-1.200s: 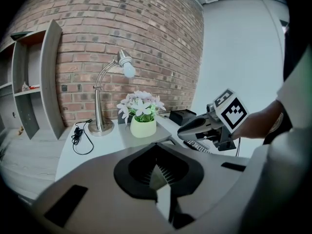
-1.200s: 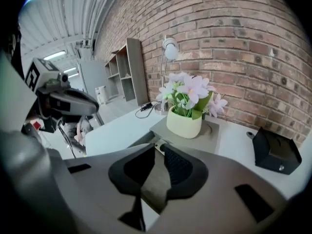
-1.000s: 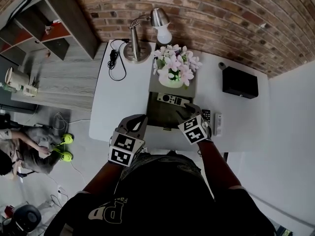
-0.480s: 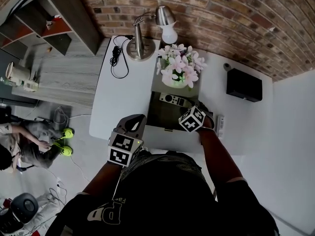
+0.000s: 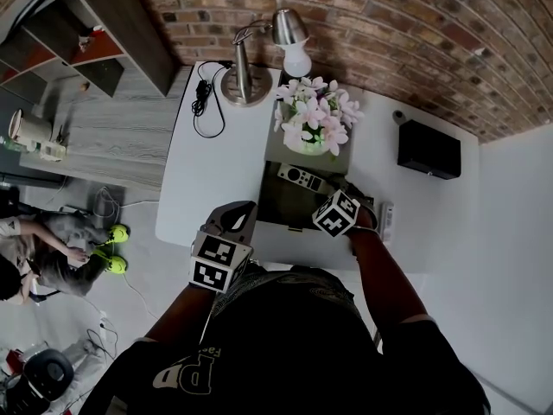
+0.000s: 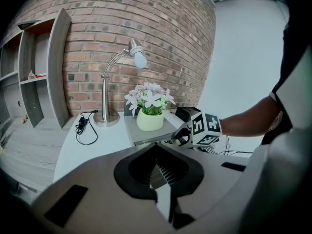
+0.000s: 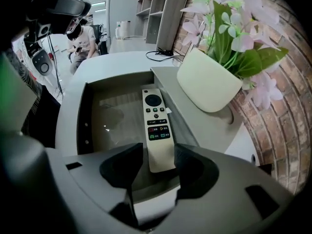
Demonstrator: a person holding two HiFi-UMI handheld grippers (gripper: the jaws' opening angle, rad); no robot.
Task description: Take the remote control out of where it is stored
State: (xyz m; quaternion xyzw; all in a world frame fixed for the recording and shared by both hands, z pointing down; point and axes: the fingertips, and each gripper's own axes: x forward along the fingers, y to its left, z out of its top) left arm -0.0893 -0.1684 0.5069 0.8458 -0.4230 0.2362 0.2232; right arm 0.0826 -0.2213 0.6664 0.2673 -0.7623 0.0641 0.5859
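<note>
Right gripper view: your right hand-held gripper point(image 7: 160, 164) points steeply down. Its jaws are spread, have just been opening, and straddle the plain near end of the remote control point(image 7: 157, 126) without pinching it. The remote lies flat in the open drawer point(image 7: 86, 126), long axis running away from the jaws, button end far. Left hand-held gripper point(image 6: 157, 173): jaws pressed together, empty, at the tabletop point(image 5: 207, 171) edge.

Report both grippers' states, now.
Left gripper: closed, empty.
Right gripper: open, fingers just widened, remote control end between them, ungripped.
</note>
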